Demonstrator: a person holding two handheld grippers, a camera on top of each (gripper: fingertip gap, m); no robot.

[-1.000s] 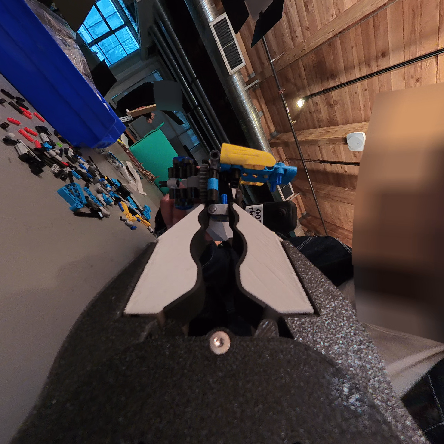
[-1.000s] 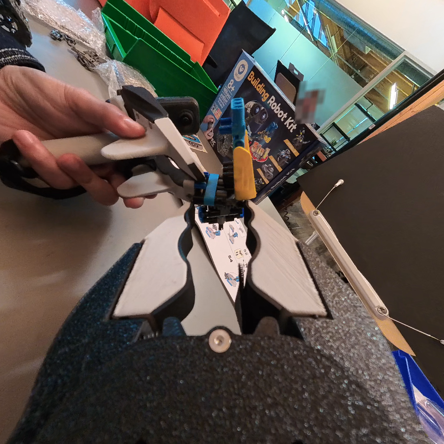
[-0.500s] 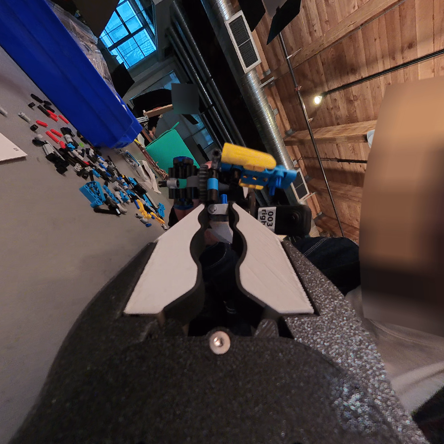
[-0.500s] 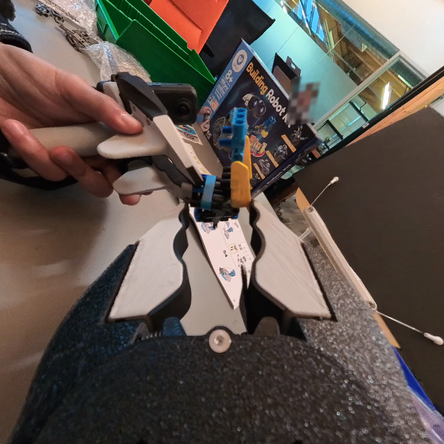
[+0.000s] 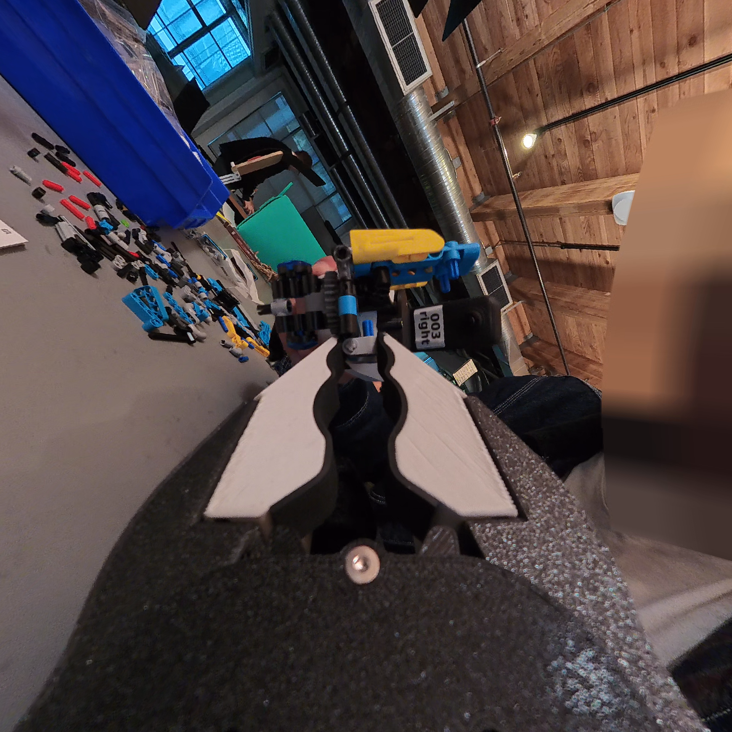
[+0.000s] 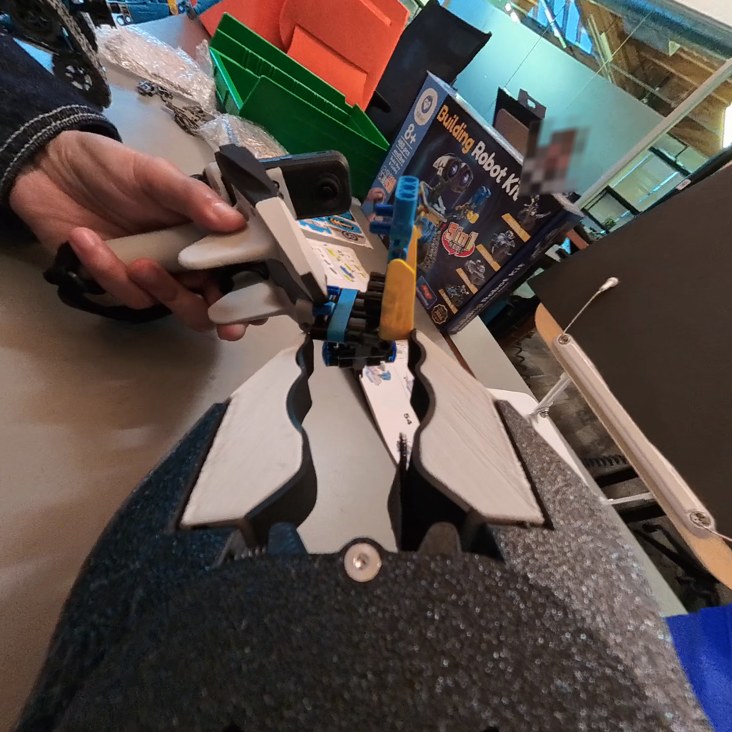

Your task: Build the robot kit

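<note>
Above the table (image 6: 99,416), left gripper (image 5: 358,340) and right gripper (image 6: 358,348) both clamp jaws on one brick assembly (image 6: 360,313)

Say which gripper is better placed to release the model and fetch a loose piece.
Probably the right gripper: its jaws stand wide around the model base, while the left gripper pinches it.

Glossy plastic model (image 5: 372,277) (matt table (image 5: 79,396))
</note>
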